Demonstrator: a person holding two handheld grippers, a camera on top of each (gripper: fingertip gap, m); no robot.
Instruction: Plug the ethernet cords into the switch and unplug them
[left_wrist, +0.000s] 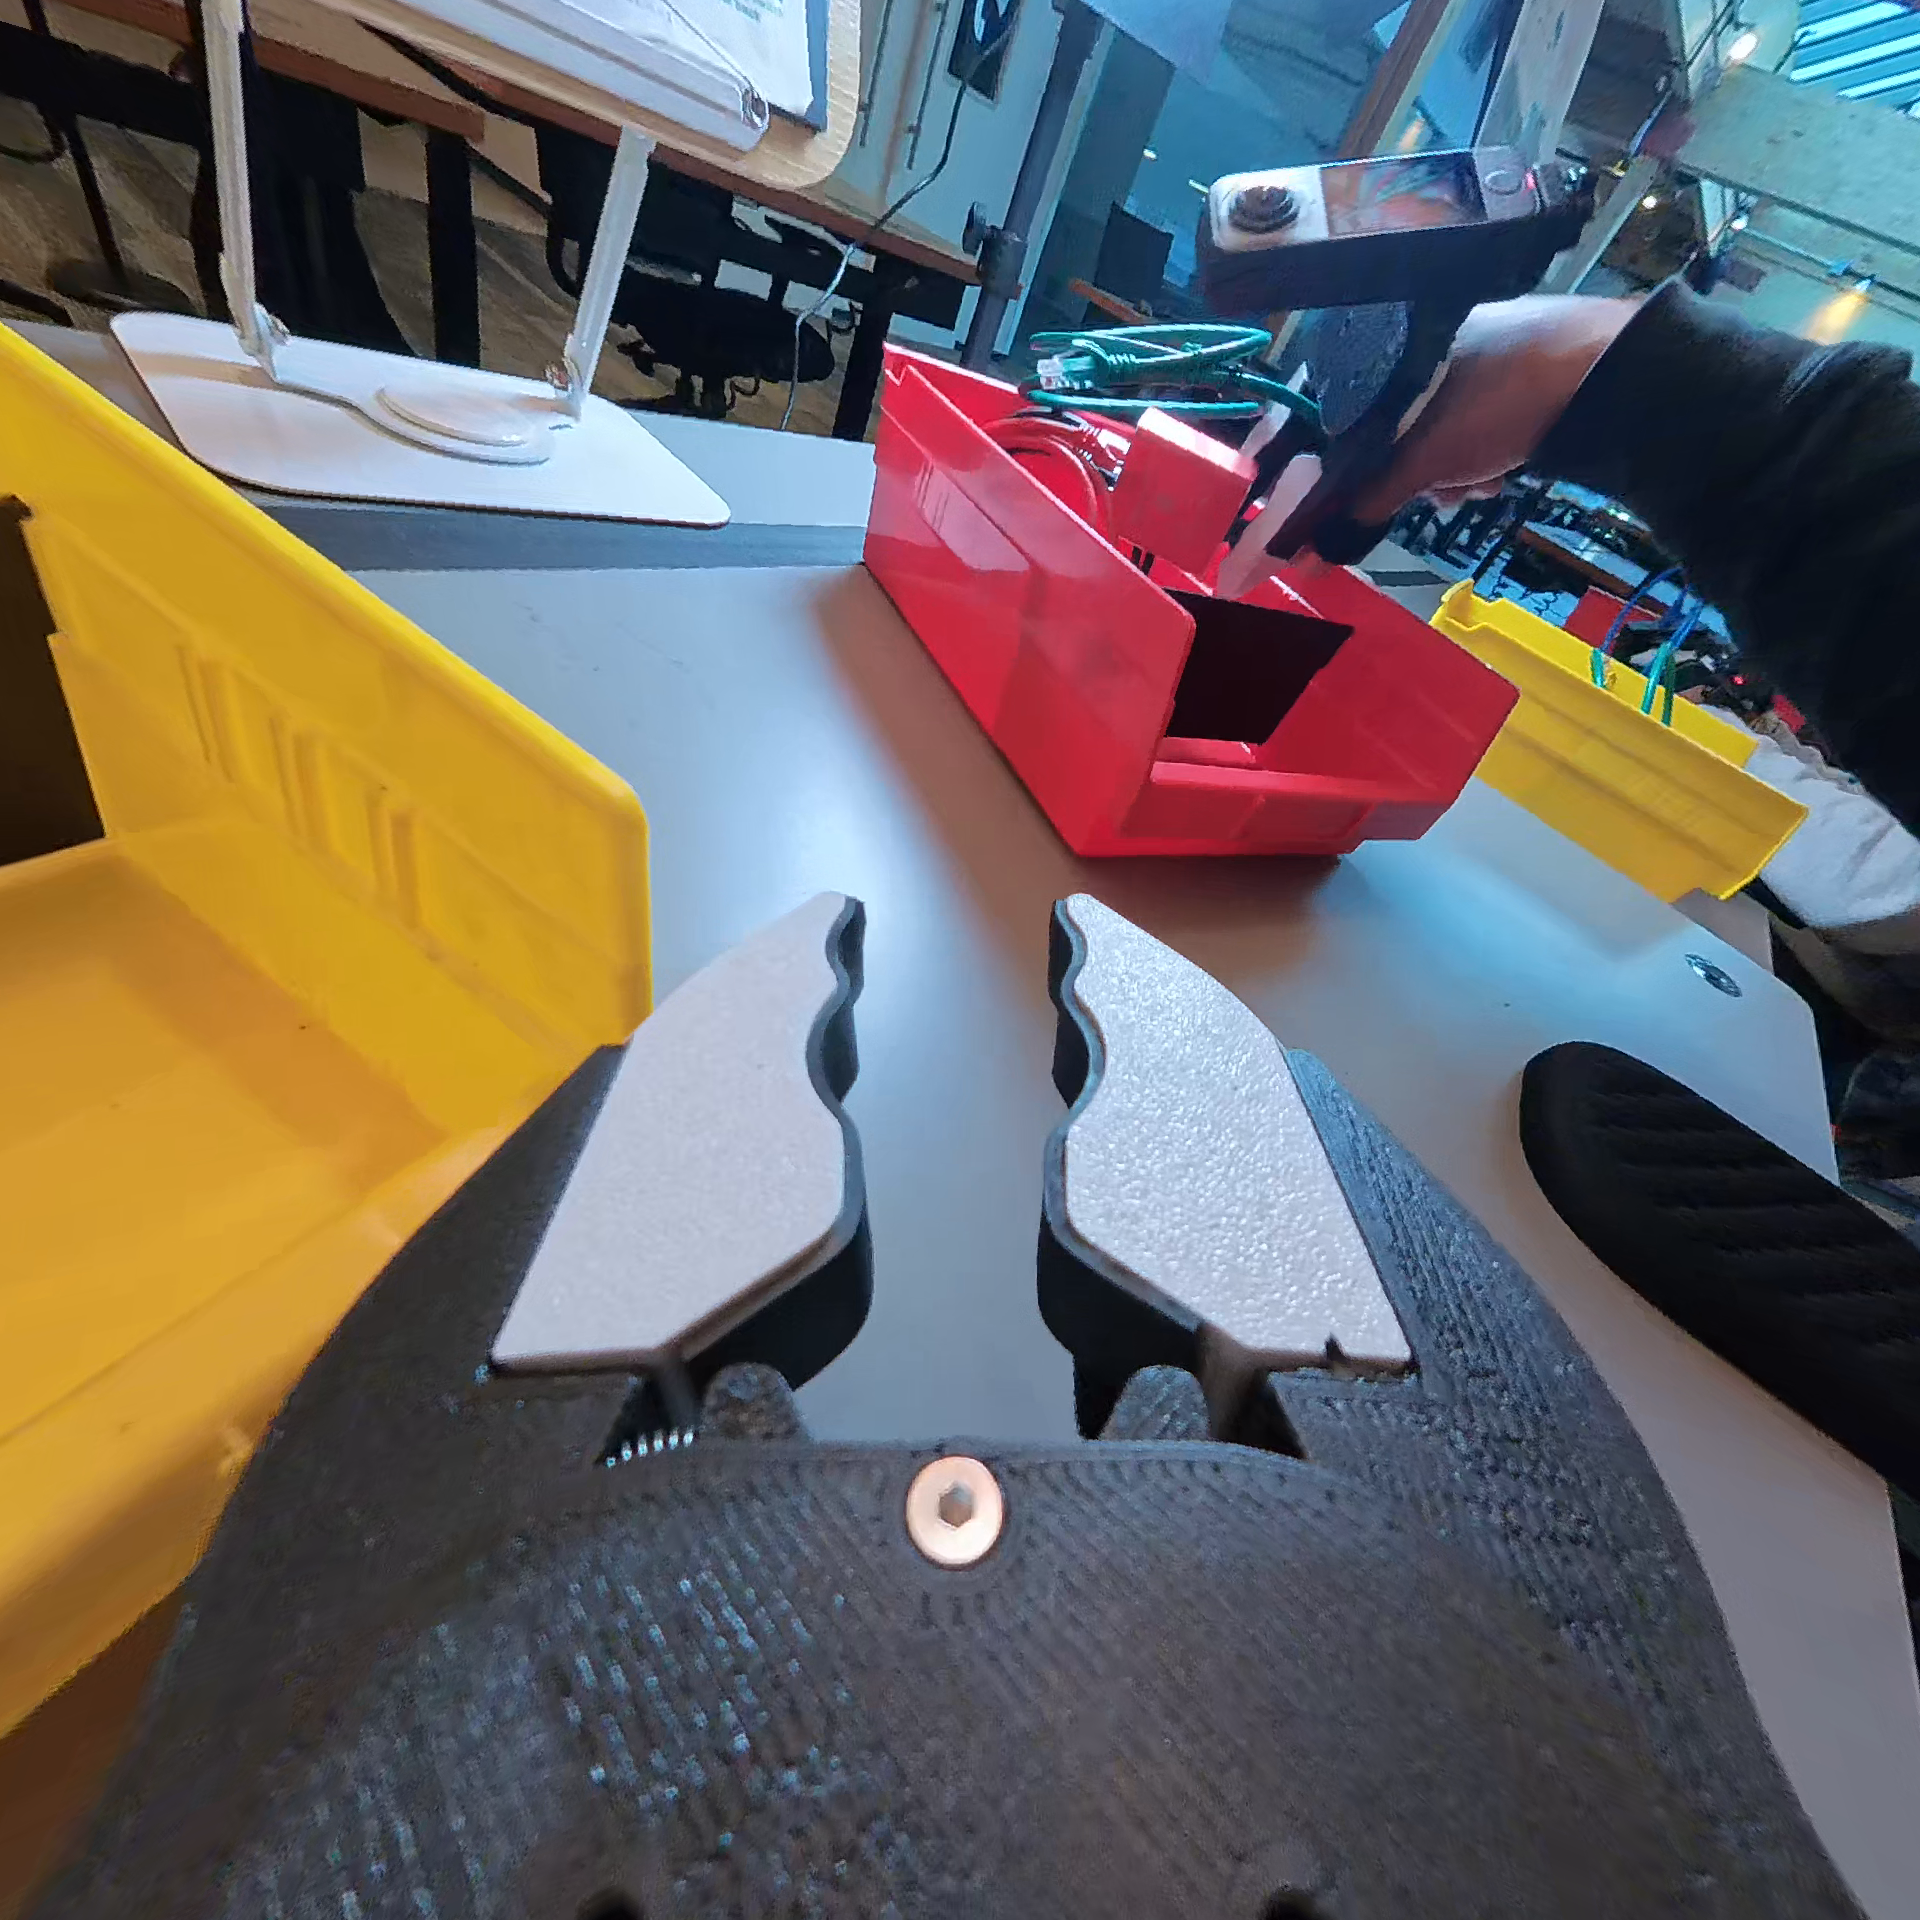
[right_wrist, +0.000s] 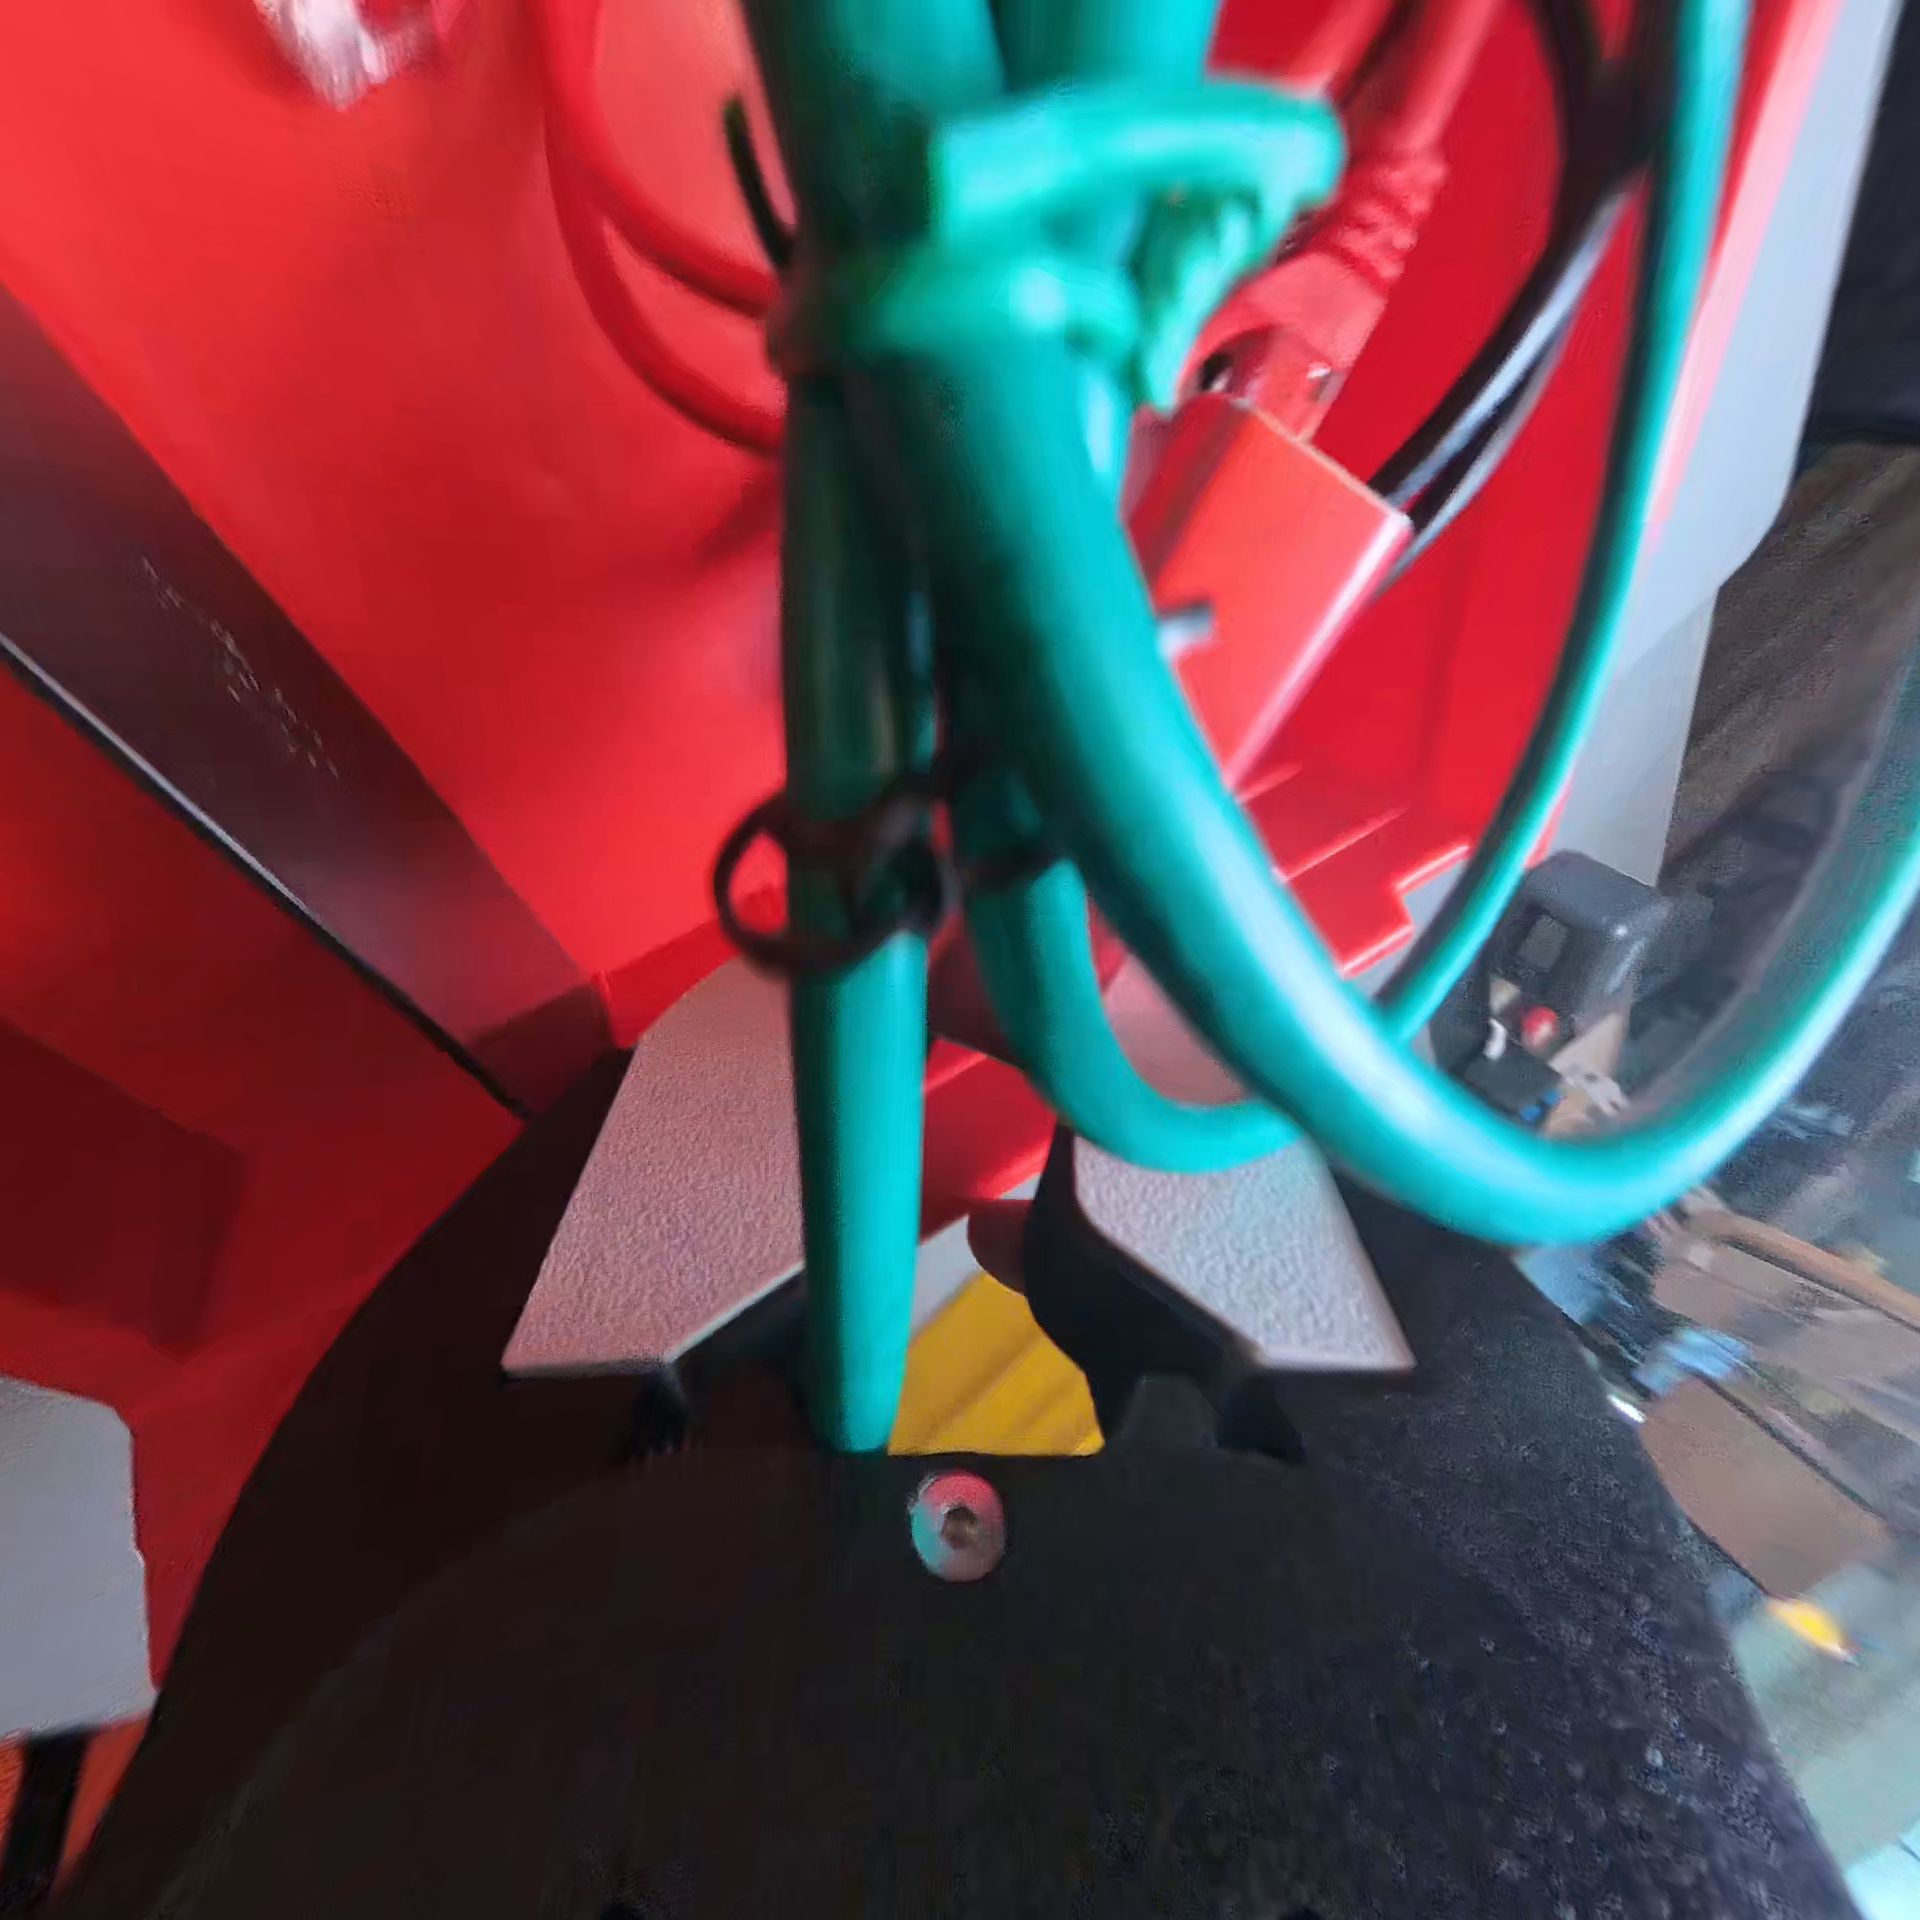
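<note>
Two grippers are working here. Left gripper (left_wrist: 956, 1091) is hanging low over the grey table (left_wrist: 727, 707), and its two grey fingers (left_wrist: 707, 1143) are standing wide apart with nothing between them. It is probably waiting for its turn. Just to its left a big yellow bin (left_wrist: 260, 935) is sitting with its side almost touching the left finger. Ahead and a bit to the right, the red bin (left_wrist: 1039, 644) is resting on the table.

Right gripper (left_wrist: 1273, 540) is reaching down into that red bin, with a person's hand (left_wrist: 1455, 416) holding it from the far side. In its own view, a bunch of green cords (right_wrist: 862, 1143) is running straight up between its fingers (right_wrist: 665, 1184). One cord is lying against the left finger, while another is curving over the right one. Black ties (right_wrist: 821, 883) are keeping the bunch together, so it should come up as one piece. The picture is blurry, and the fingertips are hiding behind the cords, so I cannot tell if the fingers are squeezing them or only sitting around them. A gap is showing between the fingers lower down.

No switch is showing clearly. More cords are sitting in another yellow bin (left_wrist: 1621, 748), far off to the right of the left gripper. So the plugging is likely not started yet.
</note>
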